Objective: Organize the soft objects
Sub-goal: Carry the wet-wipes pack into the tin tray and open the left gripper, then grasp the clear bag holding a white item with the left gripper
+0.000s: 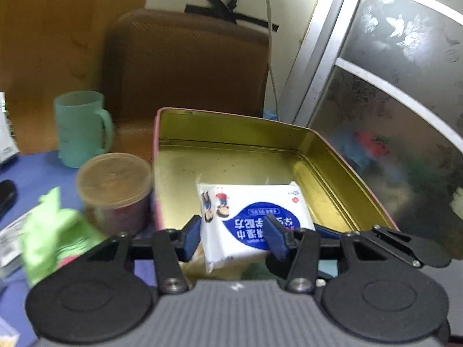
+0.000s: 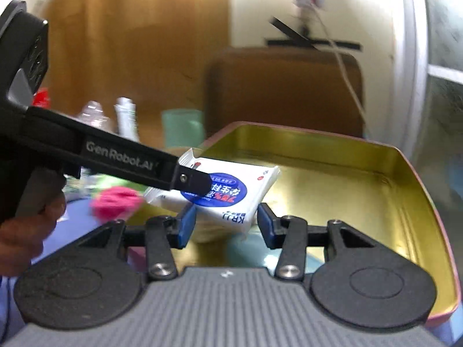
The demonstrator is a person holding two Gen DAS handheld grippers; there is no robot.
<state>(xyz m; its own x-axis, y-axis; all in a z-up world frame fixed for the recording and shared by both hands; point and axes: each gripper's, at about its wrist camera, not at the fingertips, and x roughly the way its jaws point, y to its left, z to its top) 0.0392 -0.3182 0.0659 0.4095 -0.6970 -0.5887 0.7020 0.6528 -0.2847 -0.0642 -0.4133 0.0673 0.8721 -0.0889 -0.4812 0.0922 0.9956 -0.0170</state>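
Holding a white and blue tissue pack between its blue pads, the left gripper carries it over the gold tin at frame centre, probably to drop it inside. The right gripper hangs released just below the pack, gripping nothing. Green cloth waits lower left.
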